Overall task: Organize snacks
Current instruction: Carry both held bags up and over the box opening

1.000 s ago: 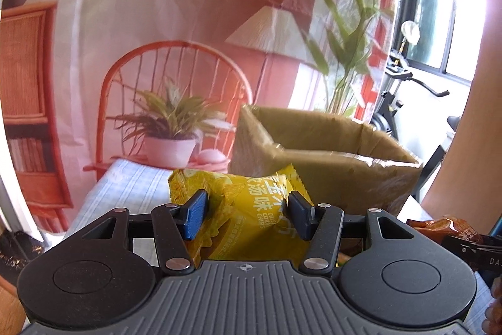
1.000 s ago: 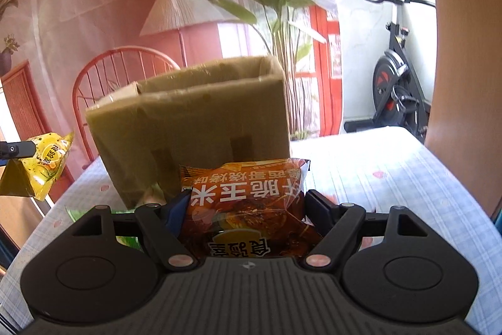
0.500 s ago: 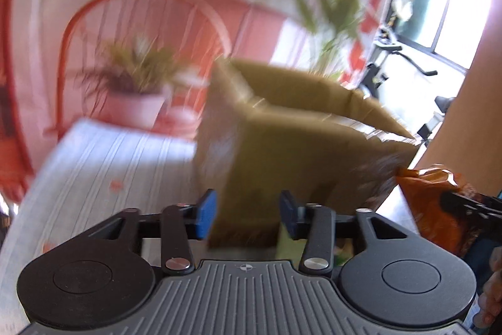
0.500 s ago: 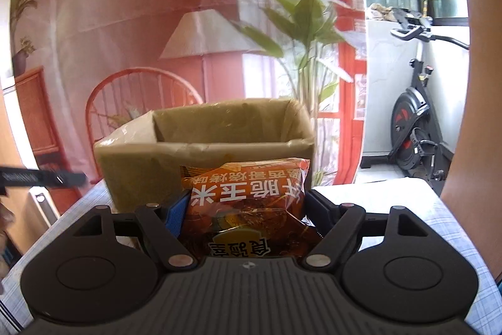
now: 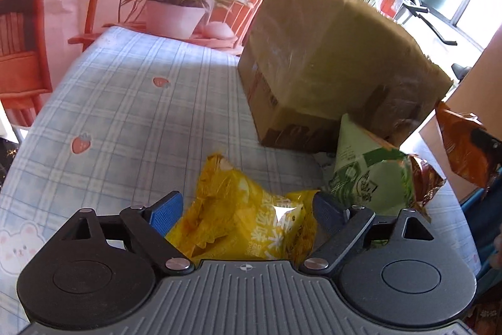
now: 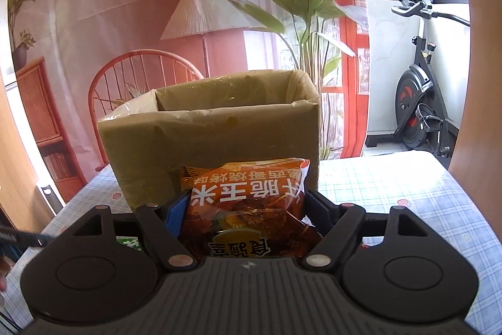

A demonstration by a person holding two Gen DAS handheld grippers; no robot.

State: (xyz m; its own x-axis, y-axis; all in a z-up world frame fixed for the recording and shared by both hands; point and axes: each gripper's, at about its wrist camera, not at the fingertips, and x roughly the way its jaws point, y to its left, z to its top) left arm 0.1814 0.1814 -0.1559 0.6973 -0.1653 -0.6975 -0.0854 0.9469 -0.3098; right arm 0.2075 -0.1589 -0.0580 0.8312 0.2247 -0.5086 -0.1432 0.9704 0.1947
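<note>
A yellow snack bag [image 5: 238,218] lies on the checked tablecloth between the fingers of my left gripper [image 5: 246,209]. Its jaws are opening and the blue pads stand just off the bag's sides. Right of it a green bag [image 5: 367,175] leans on a brown-orange bag [image 5: 426,181], both in front of the lined cardboard box [image 5: 329,58]. My right gripper [image 6: 244,206] is shut on an orange corn snack bag [image 6: 248,193], held up before the open-topped box [image 6: 207,143]. That orange bag [image 5: 461,146] also shows at the right edge of the left wrist view.
The table [image 5: 109,102] carries a blue checked cloth with strawberry prints. A printed backdrop with a chair and plants hangs behind it. An exercise bike [image 6: 417,115] stands at the right. The green bag [image 6: 128,242] peeks out under my right gripper's left finger.
My left gripper held a yellow bag in the air, then showed nothing between its pads. It has dropped toward the table, its jaws are wider and straddle a yellow bag. The right gripper has kept its grip.
</note>
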